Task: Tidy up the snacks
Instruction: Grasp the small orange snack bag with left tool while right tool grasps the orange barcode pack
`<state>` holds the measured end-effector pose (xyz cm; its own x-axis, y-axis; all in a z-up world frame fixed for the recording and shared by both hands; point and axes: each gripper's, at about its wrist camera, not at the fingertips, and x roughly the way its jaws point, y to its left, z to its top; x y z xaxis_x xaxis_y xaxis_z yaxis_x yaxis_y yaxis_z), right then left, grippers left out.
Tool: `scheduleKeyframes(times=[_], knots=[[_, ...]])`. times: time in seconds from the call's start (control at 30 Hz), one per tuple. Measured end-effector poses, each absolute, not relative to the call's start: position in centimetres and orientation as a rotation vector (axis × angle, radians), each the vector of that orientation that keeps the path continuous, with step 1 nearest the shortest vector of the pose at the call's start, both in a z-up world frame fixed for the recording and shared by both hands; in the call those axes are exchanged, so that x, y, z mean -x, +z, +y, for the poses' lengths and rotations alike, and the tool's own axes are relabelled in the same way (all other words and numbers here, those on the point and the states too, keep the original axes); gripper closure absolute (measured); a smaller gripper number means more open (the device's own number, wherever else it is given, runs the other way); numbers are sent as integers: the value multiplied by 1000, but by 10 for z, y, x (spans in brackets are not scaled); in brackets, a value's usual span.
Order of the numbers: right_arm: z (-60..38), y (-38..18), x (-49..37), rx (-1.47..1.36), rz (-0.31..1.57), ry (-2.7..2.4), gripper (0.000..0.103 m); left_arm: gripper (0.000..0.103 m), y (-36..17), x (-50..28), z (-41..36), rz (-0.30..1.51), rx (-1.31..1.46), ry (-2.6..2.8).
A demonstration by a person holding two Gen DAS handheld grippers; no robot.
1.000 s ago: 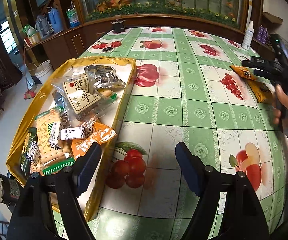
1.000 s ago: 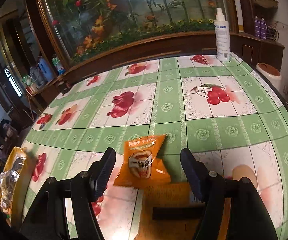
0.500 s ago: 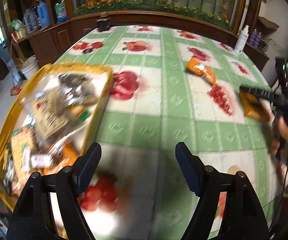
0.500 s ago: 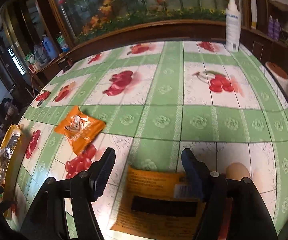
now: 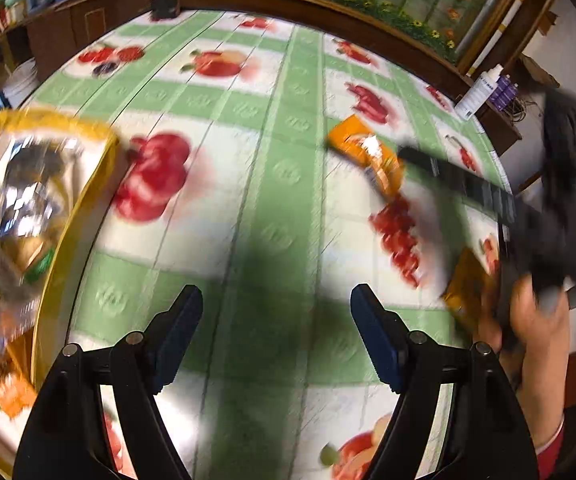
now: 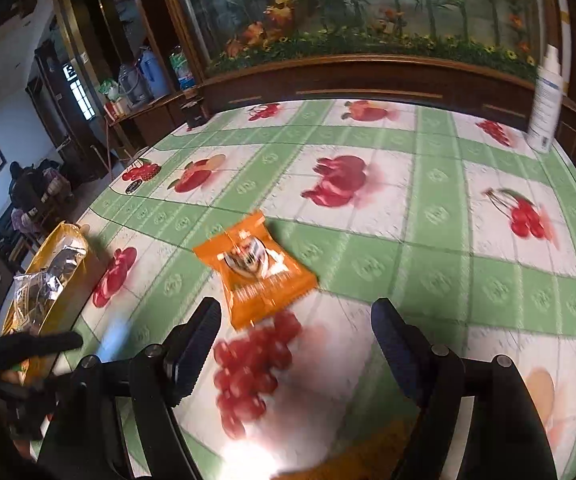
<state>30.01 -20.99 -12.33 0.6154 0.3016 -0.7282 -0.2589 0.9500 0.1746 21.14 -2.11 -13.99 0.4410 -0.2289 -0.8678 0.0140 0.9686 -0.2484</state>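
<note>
One orange packet [image 6: 254,270] now free at 12 o'clock on tabletop [image 6: 440,248] | right hand-held gripper [image 6: 296,344] opening, empty | left hand-held gripper [image 5: 276,332] spread, empty | tray [image 5: 74,216] transfer pending.

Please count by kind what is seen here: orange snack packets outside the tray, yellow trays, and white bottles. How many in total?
Orange snack packets outside the tray: 2
Yellow trays: 1
White bottles: 1
Total: 4

Bare tablecloth [image 6: 368,272] mid-table, orange packet [image 6: 256,272] ahead, yellow tray [image 5: 84,208] blocking left.
</note>
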Motion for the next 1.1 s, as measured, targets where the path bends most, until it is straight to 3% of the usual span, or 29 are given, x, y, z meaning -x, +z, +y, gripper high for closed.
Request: scheduleKeyframes(times=[0.2, 0.37, 0.53, 0.73, 0.93, 1.1], knots=[[-173, -148, -359, -106, 958, 405, 21, 27, -153, -195, 14, 1135, 245, -95], [-153, -139, -280, -83, 968, 651, 23, 27, -150, -200, 15, 1106, 243, -99], [-223, -113, -218, -70, 811, 311, 16, 27, -129, -222, -23, 1011, 73, -131], [-273, -129, -204, -19, 855, 195, 15, 27, -127, -265, -63, 983, -113, -177], [-264, -155, -205, 47, 914, 298, 13, 27, -156, -291, -61, 1127, 20, -175], [-243, -165, -202, 174, 936, 283, 9, 22, -155, -305, -53, 1116, 251, -102]])
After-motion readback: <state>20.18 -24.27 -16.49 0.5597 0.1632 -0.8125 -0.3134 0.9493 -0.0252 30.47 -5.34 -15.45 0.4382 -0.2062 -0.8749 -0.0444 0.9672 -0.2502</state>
